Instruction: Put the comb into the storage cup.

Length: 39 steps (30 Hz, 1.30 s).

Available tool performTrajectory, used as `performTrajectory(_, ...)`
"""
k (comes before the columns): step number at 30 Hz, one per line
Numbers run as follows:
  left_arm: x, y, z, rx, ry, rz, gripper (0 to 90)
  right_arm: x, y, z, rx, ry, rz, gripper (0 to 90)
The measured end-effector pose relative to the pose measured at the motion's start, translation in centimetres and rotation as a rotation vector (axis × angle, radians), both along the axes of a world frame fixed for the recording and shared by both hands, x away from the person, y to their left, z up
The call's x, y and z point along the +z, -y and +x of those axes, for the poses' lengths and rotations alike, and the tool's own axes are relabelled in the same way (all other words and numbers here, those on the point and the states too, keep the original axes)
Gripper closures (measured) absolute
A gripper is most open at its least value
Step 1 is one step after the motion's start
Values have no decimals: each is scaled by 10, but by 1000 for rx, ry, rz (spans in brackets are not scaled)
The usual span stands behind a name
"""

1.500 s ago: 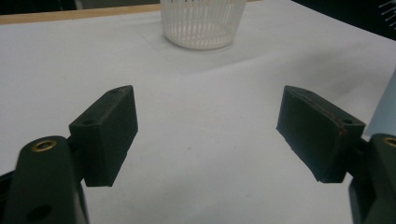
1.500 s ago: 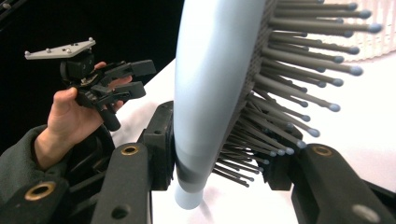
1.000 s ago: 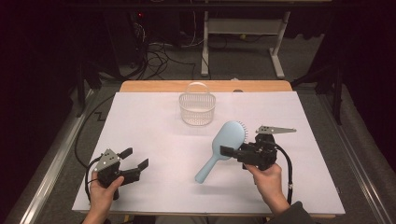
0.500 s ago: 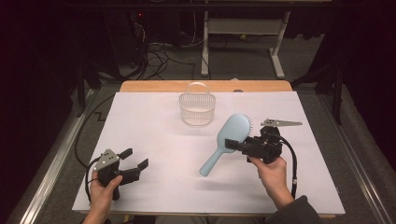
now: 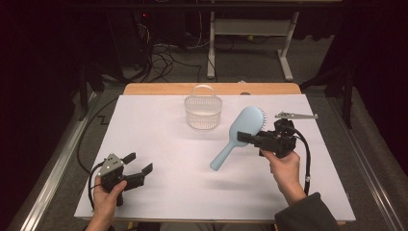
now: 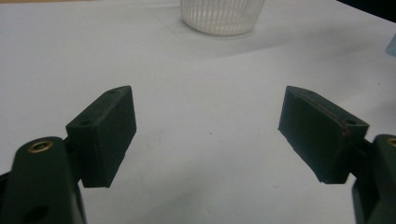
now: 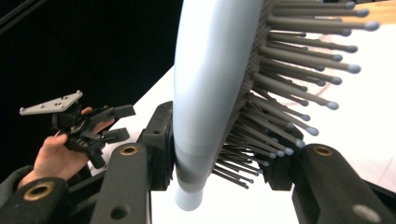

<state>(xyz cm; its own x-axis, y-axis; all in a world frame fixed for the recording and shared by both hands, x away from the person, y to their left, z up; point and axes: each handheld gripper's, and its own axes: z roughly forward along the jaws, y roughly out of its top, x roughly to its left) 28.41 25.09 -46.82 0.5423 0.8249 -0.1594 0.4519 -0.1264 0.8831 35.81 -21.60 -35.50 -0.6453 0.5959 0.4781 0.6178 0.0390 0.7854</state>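
Observation:
My right gripper (image 5: 243, 138) is shut on a light blue hairbrush (image 5: 249, 123) at the neck below its head. It holds the brush in the air over the right half of the white sheet, handle slanting down to the left. In the right gripper view the jaws pinch the hairbrush (image 7: 210, 84) from back and bristle side, bristles pointing right. My left gripper (image 5: 138, 162) rests at the front left with jaws wide open and nothing between them; the left gripper view looks across bare sheet between its pads (image 6: 109, 135). The right gripper view also catches the left gripper (image 7: 88, 126) farther off.
A clear ribbed plastic basket (image 5: 203, 111) stands at the back middle of the white sheet (image 5: 183, 159); the basket's base (image 6: 223, 16) tops the left gripper view. A wooden table edge (image 5: 211, 89) runs behind it. Dark floor, cables and a desk frame lie beyond.
The right gripper has carried the hairbrush up and to the right, farther from the sheet. The left gripper has stayed where it was.

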Motion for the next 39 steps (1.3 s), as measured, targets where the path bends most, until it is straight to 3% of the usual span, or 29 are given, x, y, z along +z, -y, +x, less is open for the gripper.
performTrajectory(10,-1,0,-1,5,5,13,198,12,3,7,-15,8,-26,547)
performTrajectory(39,-2,1,-1,-1,2,25,198,47,-21,37,-8,46,-113,544)
